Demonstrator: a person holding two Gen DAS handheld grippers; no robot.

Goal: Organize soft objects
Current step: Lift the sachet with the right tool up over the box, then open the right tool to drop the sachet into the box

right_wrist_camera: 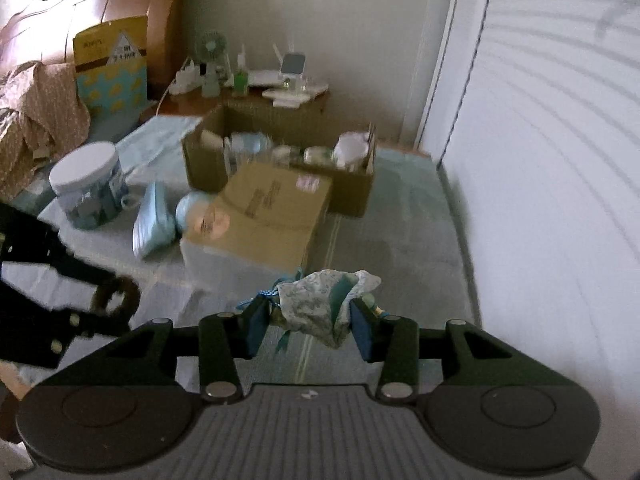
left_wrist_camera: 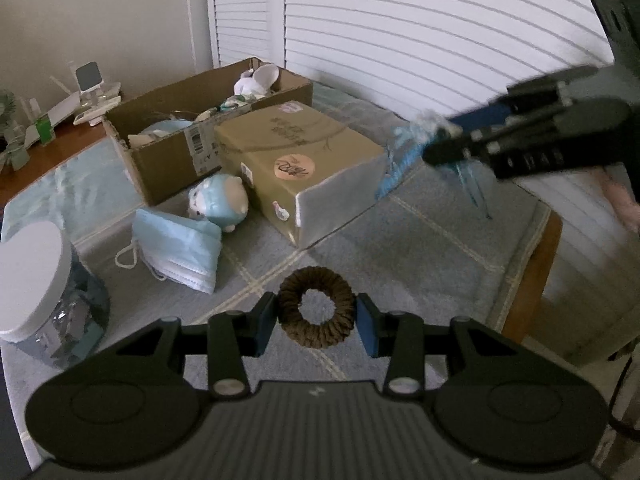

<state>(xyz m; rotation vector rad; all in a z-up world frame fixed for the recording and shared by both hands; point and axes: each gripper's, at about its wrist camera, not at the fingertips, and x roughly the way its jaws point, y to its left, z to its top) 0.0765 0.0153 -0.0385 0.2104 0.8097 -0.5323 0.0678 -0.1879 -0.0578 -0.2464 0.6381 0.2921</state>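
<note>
My left gripper (left_wrist_camera: 317, 322) is shut on a brown braided hair ring (left_wrist_camera: 317, 307), held above the grey checked cover; the same ring (right_wrist_camera: 116, 295) shows at the left edge of the right wrist view. My right gripper (right_wrist_camera: 309, 325) is shut on a small floral cloth pouch (right_wrist_camera: 320, 298) with a blue cord, lifted off the cover. In the left wrist view that gripper (left_wrist_camera: 444, 142) reaches in from the right with blue cloth hanging from it. A stack of blue face masks (left_wrist_camera: 180, 248) and a light blue plush toy (left_wrist_camera: 218, 202) lie beside a closed tan box (left_wrist_camera: 296, 160).
An open cardboard box (left_wrist_camera: 172, 148) with several items inside stands behind the tan box. A white-lidded tin (left_wrist_camera: 44, 300) sits at the left. White louvred doors (left_wrist_camera: 400, 32) run along the right. A wooden side table (right_wrist_camera: 256, 92) with small gadgets stands at the back.
</note>
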